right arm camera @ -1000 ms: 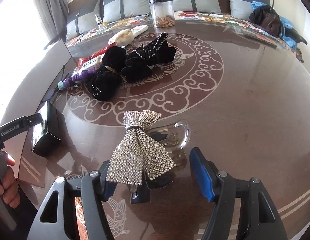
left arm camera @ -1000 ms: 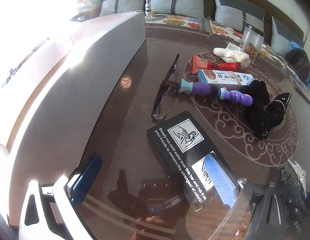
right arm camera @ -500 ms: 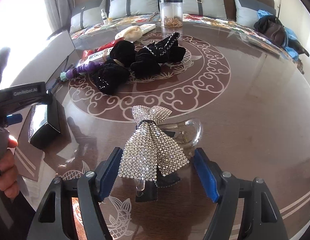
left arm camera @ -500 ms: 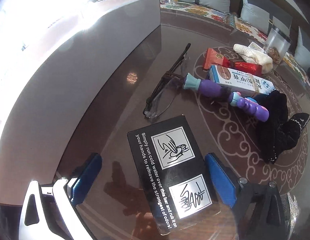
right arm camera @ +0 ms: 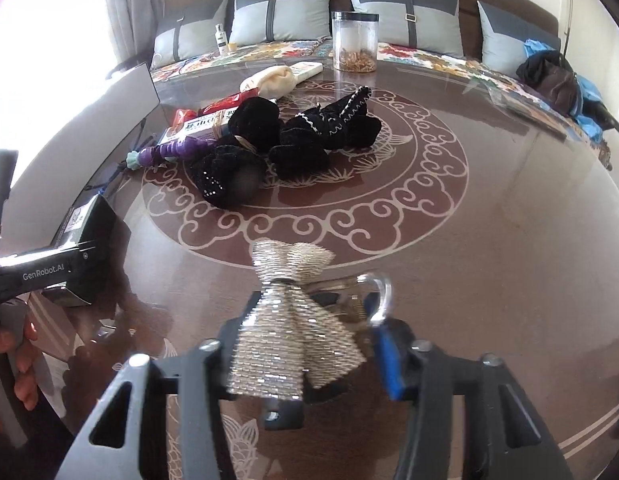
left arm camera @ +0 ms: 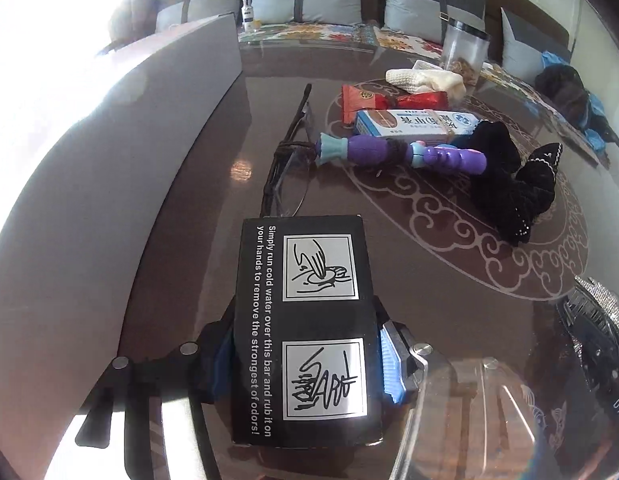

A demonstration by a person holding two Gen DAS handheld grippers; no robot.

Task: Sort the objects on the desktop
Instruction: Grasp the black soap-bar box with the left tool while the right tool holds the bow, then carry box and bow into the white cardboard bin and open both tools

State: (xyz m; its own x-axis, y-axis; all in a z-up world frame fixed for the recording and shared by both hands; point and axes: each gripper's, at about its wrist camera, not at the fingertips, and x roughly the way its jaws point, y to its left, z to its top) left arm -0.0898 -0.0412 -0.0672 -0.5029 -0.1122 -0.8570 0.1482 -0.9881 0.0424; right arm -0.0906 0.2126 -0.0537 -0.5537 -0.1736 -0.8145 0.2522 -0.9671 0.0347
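2 grippers closing: left gripper [left arm camera: 305, 356] on 1 black box [left arm camera: 305, 332], right gripper [right arm camera: 305, 354] on 1 rhinestone bow clip [right arm camera: 293, 332]; 1 pair of glasses [left arm camera: 287, 168] just beyond.

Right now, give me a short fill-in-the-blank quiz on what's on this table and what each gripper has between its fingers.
1. The left gripper is closing its jaws around a ____ box with white print.
2. Between the right gripper's closing jaws sits a hair clip with a sparkly silver ____.
3. The purple toy lies just in front of a blue and white ____.
4. The clear jar has a ____ lid.

Missing words: black; bow; box; black
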